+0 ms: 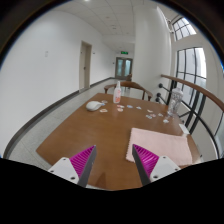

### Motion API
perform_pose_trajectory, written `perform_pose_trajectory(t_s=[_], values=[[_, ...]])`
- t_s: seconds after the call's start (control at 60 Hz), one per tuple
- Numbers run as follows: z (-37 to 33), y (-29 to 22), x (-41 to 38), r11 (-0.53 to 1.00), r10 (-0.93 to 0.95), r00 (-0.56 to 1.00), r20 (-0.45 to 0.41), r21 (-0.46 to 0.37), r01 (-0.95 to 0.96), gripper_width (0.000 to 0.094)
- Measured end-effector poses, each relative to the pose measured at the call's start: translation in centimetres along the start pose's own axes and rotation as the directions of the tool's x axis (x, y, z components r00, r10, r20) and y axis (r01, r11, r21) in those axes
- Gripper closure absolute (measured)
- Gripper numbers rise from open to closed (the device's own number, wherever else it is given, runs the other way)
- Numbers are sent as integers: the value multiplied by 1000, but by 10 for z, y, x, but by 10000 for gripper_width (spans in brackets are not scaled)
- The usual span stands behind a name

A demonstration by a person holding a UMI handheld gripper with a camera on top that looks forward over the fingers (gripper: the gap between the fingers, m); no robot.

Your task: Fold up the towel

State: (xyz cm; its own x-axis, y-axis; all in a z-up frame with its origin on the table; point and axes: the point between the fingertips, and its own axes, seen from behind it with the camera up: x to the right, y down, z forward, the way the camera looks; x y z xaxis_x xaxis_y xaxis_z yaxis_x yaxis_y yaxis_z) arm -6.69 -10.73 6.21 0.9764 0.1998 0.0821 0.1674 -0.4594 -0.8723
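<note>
A pale pinkish towel (168,146) lies flat on the wooden table (95,130), at the near right side, beside and just beyond my right finger. My gripper (113,161) hovers above the table's near edge. Its fingers are open, with magenta pads (82,159) wide apart and nothing between them but bare table. The right fingertip overlaps the towel's near left corner in view; I cannot tell if it touches.
Small items stand at the table's far end: a white dish (94,104), a bottle (117,93) and a glass object (176,103). Chairs stand beyond the table. A railing (200,95) and windows run along the right. A corridor with doors lies behind.
</note>
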Motion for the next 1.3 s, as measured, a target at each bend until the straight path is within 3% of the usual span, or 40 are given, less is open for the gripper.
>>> perform_pose_trajectory(t_s=[0.2, 0.3, 0.317, 0.333, 0.383, 0.467, 0.533, 0.75, 0.8, 0.933, 1.033, 1.117, 1.25, 1.267, 1.3], values=[[75, 0, 49, 998, -4, 996, -86, -70, -2, 225], [110, 10, 61, 990, 20, 996, -91, -134, -32, 290], [113, 11, 62, 990, 23, 996, -90, -140, -35, 264], [116, 13, 63, 988, 24, 996, -91, -149, -37, 335], [127, 13, 65, 987, 46, 996, -76, -147, -57, 373], [130, 14, 58, 974, 140, 989, -37, -172, -145, 628], [132, 15, 73, 970, 176, 981, -83, -154, -187, 902], [129, 12, 72, 979, 138, 990, -25, -149, -140, 935], [120, -4, 75, 982, 153, 988, -5, -109, -152, 934], [81, -55, 137, 980, 198, 978, -64, 17, -198, 935], [52, -65, 216, 977, 213, 960, -181, 65, -205, 936], [43, -44, 276, 977, 212, 940, -269, 33, -211, 928], [59, 21, 322, 957, 240, 923, -301, -88, -278, 917], [60, 26, 324, 953, 248, 921, -299, -97, -288, 903], [61, 34, 328, 944, 270, 916, -297, -107, -312, 728]])
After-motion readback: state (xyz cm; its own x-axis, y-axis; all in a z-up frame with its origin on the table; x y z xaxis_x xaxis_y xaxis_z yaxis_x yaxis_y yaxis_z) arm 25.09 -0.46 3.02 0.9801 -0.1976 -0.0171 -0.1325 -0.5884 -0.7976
